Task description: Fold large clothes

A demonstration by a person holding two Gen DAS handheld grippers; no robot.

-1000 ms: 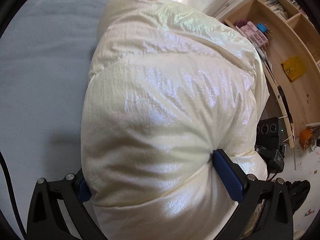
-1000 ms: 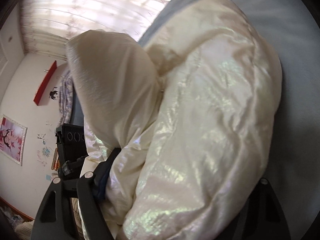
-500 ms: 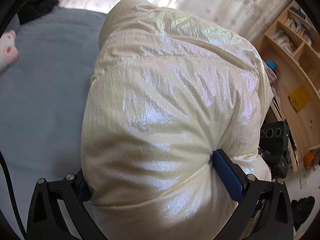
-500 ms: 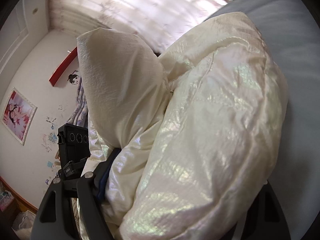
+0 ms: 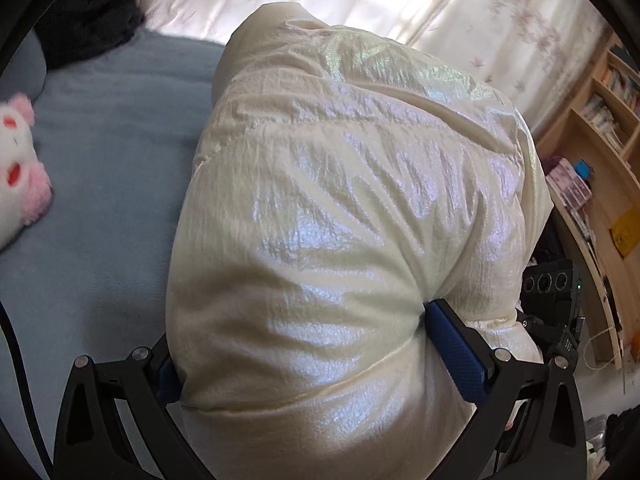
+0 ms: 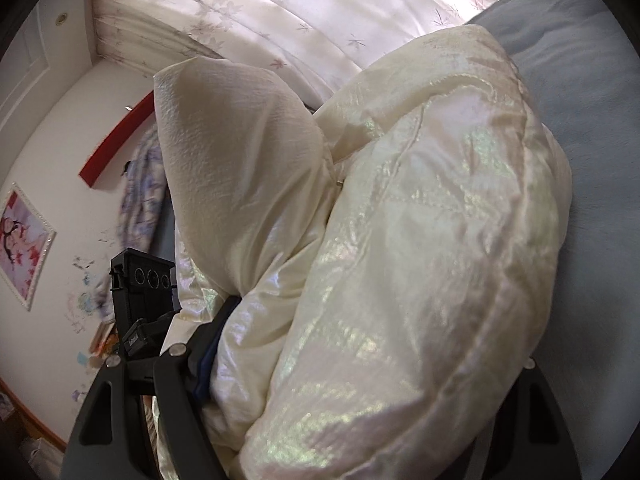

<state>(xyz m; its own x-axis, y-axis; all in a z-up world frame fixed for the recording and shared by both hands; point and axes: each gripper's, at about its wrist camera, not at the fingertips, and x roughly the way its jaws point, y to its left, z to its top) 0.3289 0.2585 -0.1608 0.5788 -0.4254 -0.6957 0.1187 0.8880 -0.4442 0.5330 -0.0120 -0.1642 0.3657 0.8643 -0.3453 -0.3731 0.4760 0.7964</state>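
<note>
A cream, shiny puffer jacket [image 5: 340,220] fills the left wrist view, bunched into a thick bundle and lifted over the grey-blue bed [image 5: 100,160]. My left gripper [image 5: 320,360] is shut on its padded bulk, blue pads pressed into both sides. In the right wrist view the same jacket [image 6: 420,260] bulges between my right gripper's [image 6: 360,380] jaws, which are shut on it; its hood [image 6: 240,160] stands up on the left. The right finger of that gripper is mostly hidden by fabric.
A white and pink plush toy [image 5: 16,176] lies on the bed at left, with a dark item [image 5: 80,28] behind it. Wooden bookshelves [image 5: 600,140] stand at right. Curtains [image 6: 280,12] cover the window. The other gripper [image 6: 144,300] shows at the left of the right wrist view.
Both grippers have risen and tilted up with the jacket: more curtain and wall show, and the plush toy has come into the left wrist view. The grips are unchanged.
</note>
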